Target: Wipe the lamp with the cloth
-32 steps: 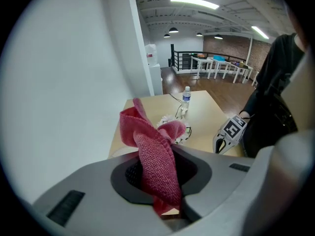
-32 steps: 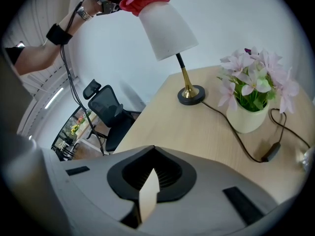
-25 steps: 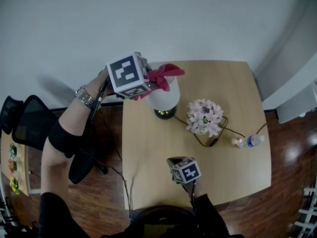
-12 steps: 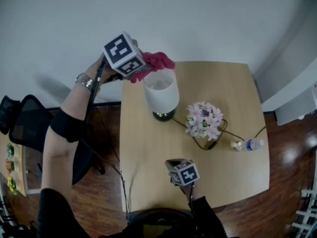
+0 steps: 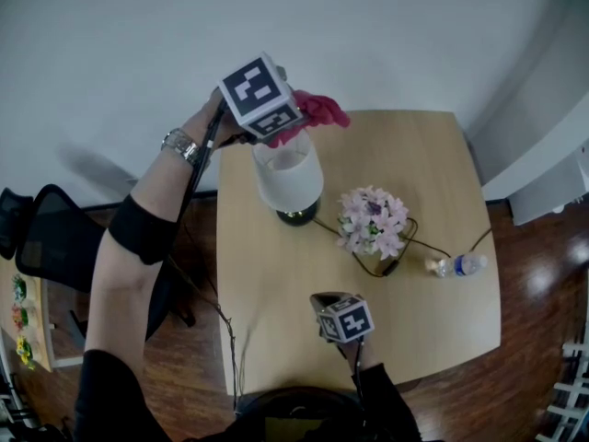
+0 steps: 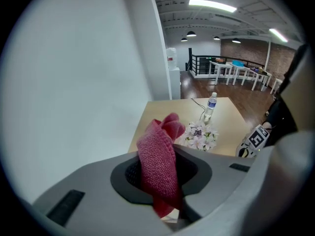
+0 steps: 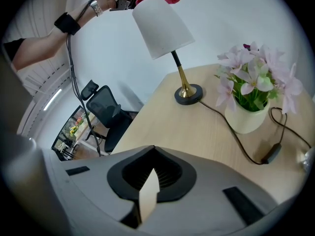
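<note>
Head view: the left gripper (image 5: 293, 125) is poised above the lamp (image 5: 288, 178) at the bench's (image 5: 276, 293) far edge, with the cloth (image 5: 320, 110) just over the shade. The right gripper (image 5: 324, 302) is seen well apart.

Left gripper view: the fingers are clamped on the cloth.

Right gripper view: the fingers are pressed together, empty.

Shade wiping is judged in hand; next, the cloth should be pressed down and drawn across.

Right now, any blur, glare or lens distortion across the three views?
Head view: sharp, table edges bow from the wide lens, glare spots on the floor at right. Left gripper view: black round vignette, cloth crisp, ceiling strip light blown out. Right gripper view: same vignette, lamp in focus.
</note>
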Motion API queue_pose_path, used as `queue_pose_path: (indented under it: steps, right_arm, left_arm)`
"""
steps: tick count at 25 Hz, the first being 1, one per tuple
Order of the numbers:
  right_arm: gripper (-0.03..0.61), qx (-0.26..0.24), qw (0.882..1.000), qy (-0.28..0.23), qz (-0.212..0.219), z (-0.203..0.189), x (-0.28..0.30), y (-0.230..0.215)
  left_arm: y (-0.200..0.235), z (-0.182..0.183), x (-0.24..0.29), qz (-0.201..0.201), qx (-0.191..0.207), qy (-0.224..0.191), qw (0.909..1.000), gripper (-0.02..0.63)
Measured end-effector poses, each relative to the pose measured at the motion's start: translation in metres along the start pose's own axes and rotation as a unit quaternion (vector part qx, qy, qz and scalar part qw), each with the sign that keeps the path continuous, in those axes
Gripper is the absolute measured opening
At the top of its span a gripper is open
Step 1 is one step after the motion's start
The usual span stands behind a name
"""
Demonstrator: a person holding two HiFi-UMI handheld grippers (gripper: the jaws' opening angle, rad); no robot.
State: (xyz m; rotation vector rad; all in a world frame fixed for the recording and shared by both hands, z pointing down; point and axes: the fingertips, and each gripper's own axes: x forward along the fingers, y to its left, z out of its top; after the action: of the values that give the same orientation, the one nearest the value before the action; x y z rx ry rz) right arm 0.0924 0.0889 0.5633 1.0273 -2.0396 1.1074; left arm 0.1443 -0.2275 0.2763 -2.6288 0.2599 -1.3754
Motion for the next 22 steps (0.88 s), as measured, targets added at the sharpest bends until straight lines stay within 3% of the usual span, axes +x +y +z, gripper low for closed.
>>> queue_pose_path:
  steps: [5, 13, 22]
  right_arm:
    - [0.003, 0.002, 1.000, -0.004, 0.000, -0.005, -0.004, 0.005]
    - [0.003, -0.002, 1.000, -0.006, -0.003, -0.013, -0.009, 0.015]
    - [0.003, -0.022, 1.000, 0.001, -0.002, -0.019, -0.004, 0.039]
  left_arm:
    - [-0.043, 0.019, 0.009, -0.031, 0.034, 0.006, 0.9989, 0.087]
    - [-0.090, 0.011, -0.003, -0.050, 0.074, 0.016, 0.9959, 0.087]
    - [-0.087, -0.039, -0.038, -0.027, 0.037, 0.017, 0.9988, 0.087]
